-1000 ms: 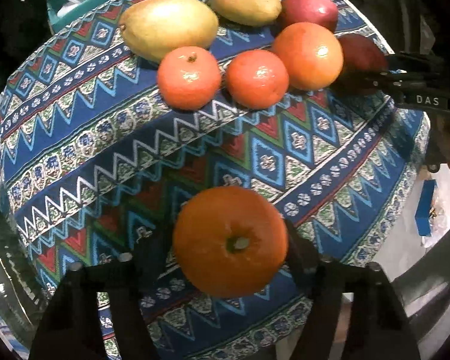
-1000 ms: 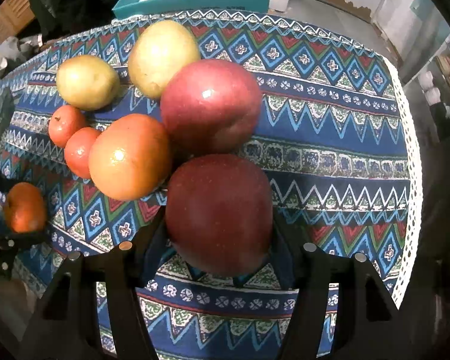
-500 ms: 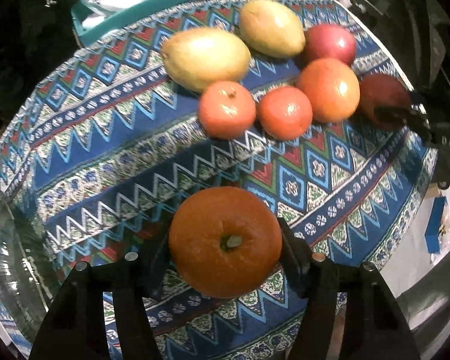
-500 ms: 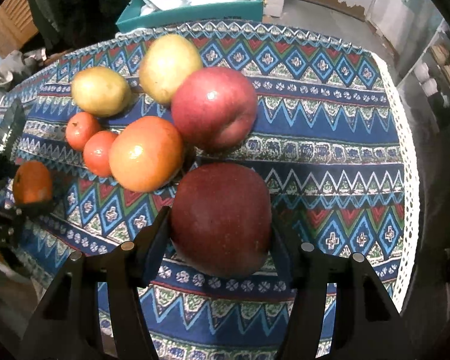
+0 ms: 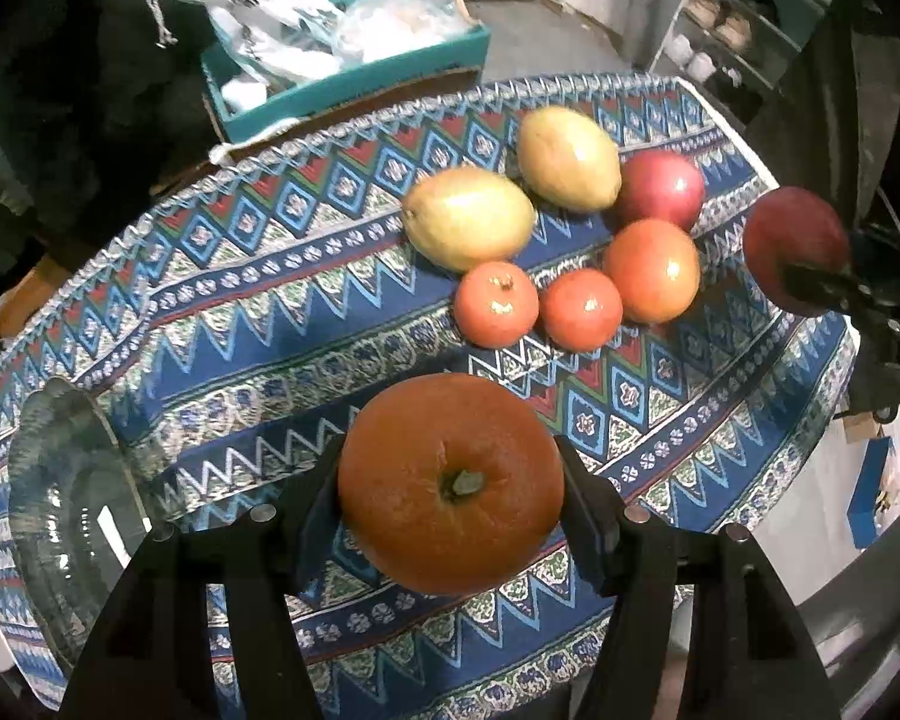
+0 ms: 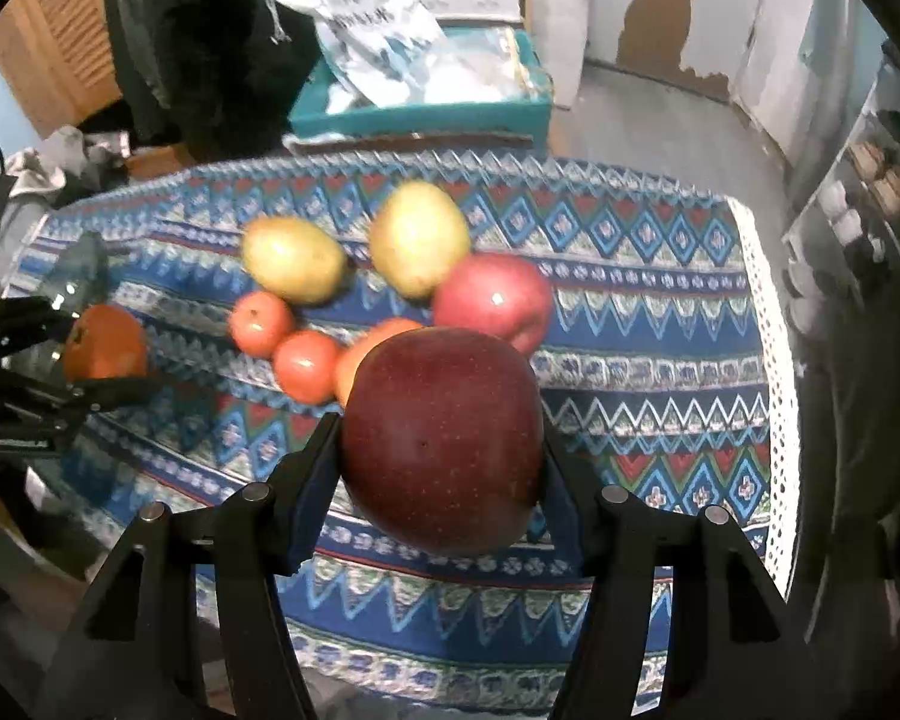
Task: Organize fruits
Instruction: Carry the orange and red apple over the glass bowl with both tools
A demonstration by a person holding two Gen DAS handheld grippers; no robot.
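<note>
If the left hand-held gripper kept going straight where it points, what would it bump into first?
Probably the patterned tablecloth. The left hand-held gripper holds an orange and points steeply down at bare cloth, short of the fruit pile, though depth is unclear.

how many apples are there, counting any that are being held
2. A dark red apple is clamped in the right gripper, lifted off the table. A lighter red apple lies on the tablecloth beside the far mango. None seems hidden.
</note>
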